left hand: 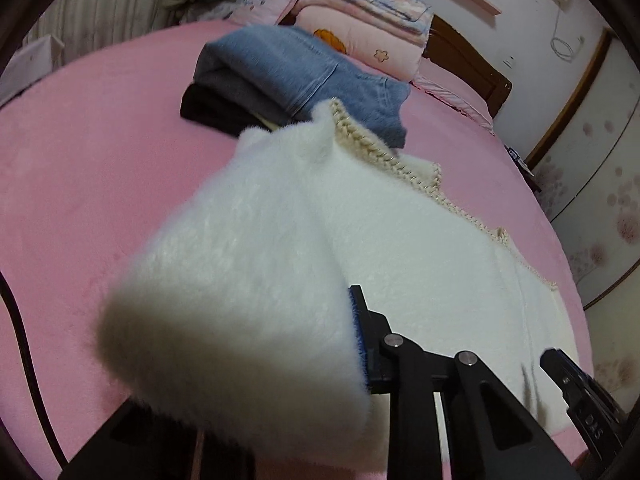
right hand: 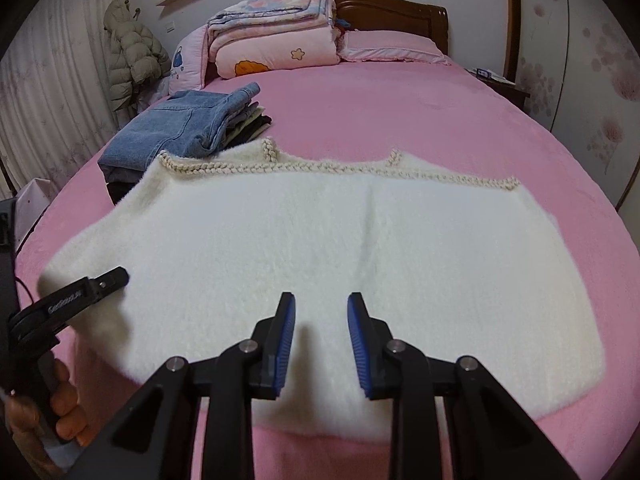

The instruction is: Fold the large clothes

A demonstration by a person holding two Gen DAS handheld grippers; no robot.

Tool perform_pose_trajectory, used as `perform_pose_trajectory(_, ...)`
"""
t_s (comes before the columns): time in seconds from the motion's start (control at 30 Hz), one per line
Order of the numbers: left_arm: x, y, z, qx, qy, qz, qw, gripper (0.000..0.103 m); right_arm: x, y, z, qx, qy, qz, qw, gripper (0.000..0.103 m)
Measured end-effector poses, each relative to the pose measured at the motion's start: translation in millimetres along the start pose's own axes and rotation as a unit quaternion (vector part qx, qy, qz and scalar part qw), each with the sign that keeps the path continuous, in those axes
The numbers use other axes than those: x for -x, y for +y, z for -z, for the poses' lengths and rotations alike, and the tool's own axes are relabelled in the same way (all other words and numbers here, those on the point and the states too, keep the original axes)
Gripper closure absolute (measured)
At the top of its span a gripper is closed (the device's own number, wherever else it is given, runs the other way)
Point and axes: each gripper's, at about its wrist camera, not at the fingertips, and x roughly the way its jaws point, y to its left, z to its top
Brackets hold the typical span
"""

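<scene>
A white fluffy garment [right hand: 360,232] with a beige braided trim lies spread flat across the pink bed [right hand: 400,112]. My right gripper [right hand: 321,312] hovers over its near edge, blue pads apart and pressing on nothing. In the left wrist view the garment [left hand: 280,220] bulges up over my left gripper [left hand: 312,320], which is shut on its left corner. One blue-padded finger [left hand: 358,320] shows and the other is buried in the fabric. From the right wrist view, the left gripper [right hand: 116,278] sits at that corner, held by a hand [right hand: 64,400]. The right gripper [left hand: 560,360] shows at the lower right.
A stack of folded clothes topped by blue jeans [right hand: 184,128] sits just beyond the garment's left end. Folded quilts [right hand: 272,32] and a pillow lie against the wooden headboard [right hand: 392,8]. A padded coat [right hand: 132,56] hangs at the left wall, and a nightstand [right hand: 500,80] stands at the right.
</scene>
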Motion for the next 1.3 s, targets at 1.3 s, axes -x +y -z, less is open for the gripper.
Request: perform_pose_trajectory(1.3, 16.5, -323.1, 134.0, -0.371, -0.011, 0.083, 0.9248, 0.083, 55.6, -199.5, 76.6, -0.143, 0.055, 0.031, 0.988, 0.089)
